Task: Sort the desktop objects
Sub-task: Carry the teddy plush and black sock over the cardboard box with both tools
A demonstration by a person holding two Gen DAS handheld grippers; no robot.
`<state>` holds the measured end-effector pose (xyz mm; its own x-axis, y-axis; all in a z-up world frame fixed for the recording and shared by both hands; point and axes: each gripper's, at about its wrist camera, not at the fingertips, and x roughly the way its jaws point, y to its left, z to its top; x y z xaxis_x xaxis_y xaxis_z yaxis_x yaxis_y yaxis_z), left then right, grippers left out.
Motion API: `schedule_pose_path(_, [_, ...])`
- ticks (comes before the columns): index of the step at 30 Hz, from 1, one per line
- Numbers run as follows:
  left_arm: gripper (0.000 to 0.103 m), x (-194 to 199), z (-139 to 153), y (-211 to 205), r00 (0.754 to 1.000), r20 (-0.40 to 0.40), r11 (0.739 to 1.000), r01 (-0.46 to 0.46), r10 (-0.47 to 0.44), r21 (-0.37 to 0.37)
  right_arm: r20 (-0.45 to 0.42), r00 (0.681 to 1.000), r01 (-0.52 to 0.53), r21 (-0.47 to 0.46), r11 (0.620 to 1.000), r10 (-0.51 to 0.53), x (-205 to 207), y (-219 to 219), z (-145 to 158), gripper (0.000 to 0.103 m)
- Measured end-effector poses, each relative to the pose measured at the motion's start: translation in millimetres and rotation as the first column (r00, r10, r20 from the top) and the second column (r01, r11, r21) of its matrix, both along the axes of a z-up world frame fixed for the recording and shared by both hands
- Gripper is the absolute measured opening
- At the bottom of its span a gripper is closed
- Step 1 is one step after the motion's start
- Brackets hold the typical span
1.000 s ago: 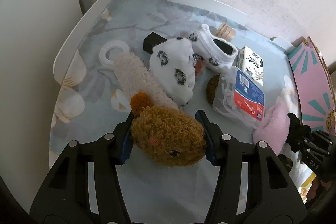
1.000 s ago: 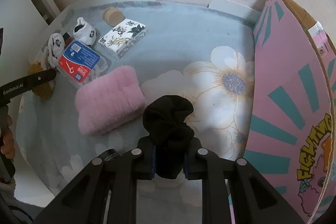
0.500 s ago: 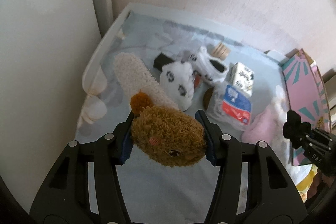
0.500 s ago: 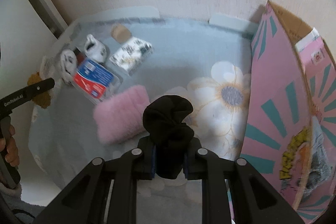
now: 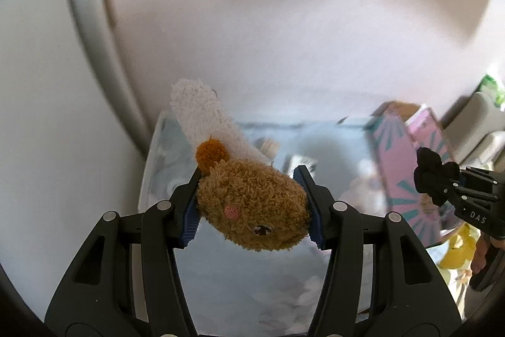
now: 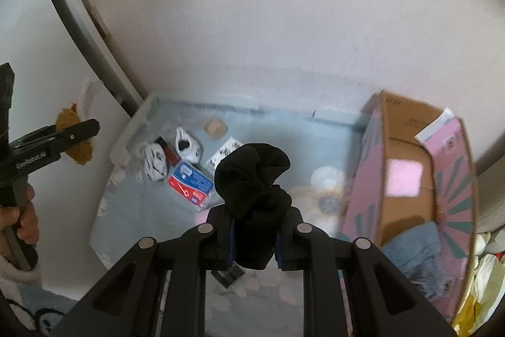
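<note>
My left gripper (image 5: 252, 210) is shut on a fuzzy brown bear-face sock (image 5: 252, 210) whose cream cuff (image 5: 205, 122) sticks up behind it; the sock hangs high above the table. In the right wrist view the same left gripper (image 6: 63, 135) shows at the left with the brown sock (image 6: 77, 150) in it. My right gripper (image 6: 254, 239) is shut on a bunched black sock (image 6: 252, 176), also lifted well above the table. From the left wrist camera, that right gripper (image 5: 442, 182) and its black sock (image 5: 429, 169) appear at the right edge.
On the floral blue tablecloth (image 6: 142, 210) lie white patterned socks (image 6: 187, 146), a blue-red packet (image 6: 189, 187), a small printed box (image 6: 227, 150) and a round wooden lid (image 6: 214, 125). An open pink cardboard box (image 6: 407, 176) with blue cloth (image 6: 416, 245) inside stands at the right.
Both grippers have risen well above the table with their socks still held; the table objects look much smaller and farther. The pink box's inside has come into the right wrist view.
</note>
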<state>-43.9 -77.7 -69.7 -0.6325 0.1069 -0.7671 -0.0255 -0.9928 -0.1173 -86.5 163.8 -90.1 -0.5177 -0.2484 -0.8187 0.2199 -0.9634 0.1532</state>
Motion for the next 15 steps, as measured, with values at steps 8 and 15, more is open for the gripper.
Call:
schedule_pose_path(8, [0.051, -18, 35, 45, 0.991, -0.044, 0.990, 0.132, -0.130, 0.055, -0.027, 0.997, 0.079, 0.039, 0.996, -0.078, 19, 39, 38, 0.017])
schedule_pose_path(15, [0.051, -31, 49, 119, 0.954, -0.057, 0.953, 0.299, -0.296, 0.045, -0.029, 0.987, 0.162, 0.053, 0.985, -0.161, 43, 79, 47, 0.017])
